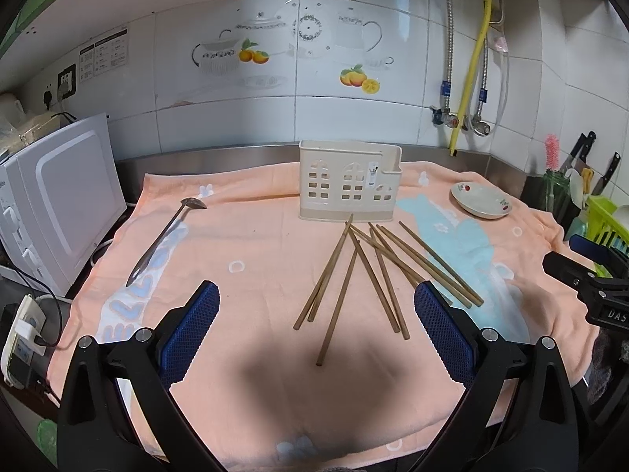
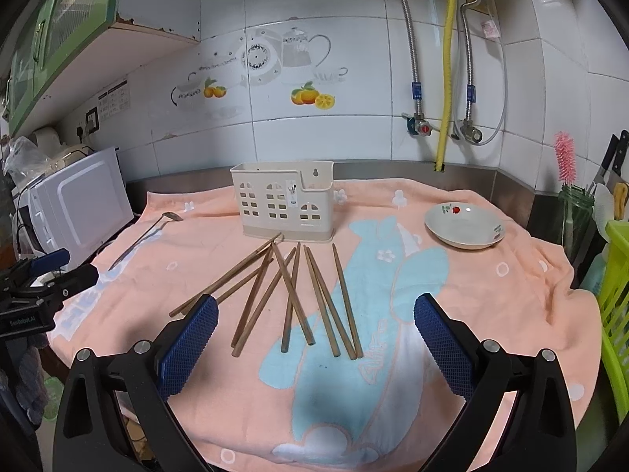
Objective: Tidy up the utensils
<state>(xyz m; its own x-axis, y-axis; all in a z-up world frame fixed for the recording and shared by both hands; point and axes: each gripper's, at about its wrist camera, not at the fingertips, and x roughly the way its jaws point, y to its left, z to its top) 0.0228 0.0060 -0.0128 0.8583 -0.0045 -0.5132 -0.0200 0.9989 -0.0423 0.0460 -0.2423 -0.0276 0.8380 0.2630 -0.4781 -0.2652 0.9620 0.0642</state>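
A: Two grippers noted. Left gripper [image 1: 316, 303] hovering above towel [image 1: 255, 259], jaws spread wide, nothing held.

B: Same for right gripper [image 2: 315, 314]: wide apart, empty. Contents, left to right?

A: Microwave [image 1: 63, 196] off towel's left edge. Ladle [image 1: 165, 236] lying flat, left side. Holder [image 1: 348, 181] upright at rear centre. Chopsticks [image 1: 365, 271] scattered just before holder, crossing. Dish [image 1: 480, 200] far right.
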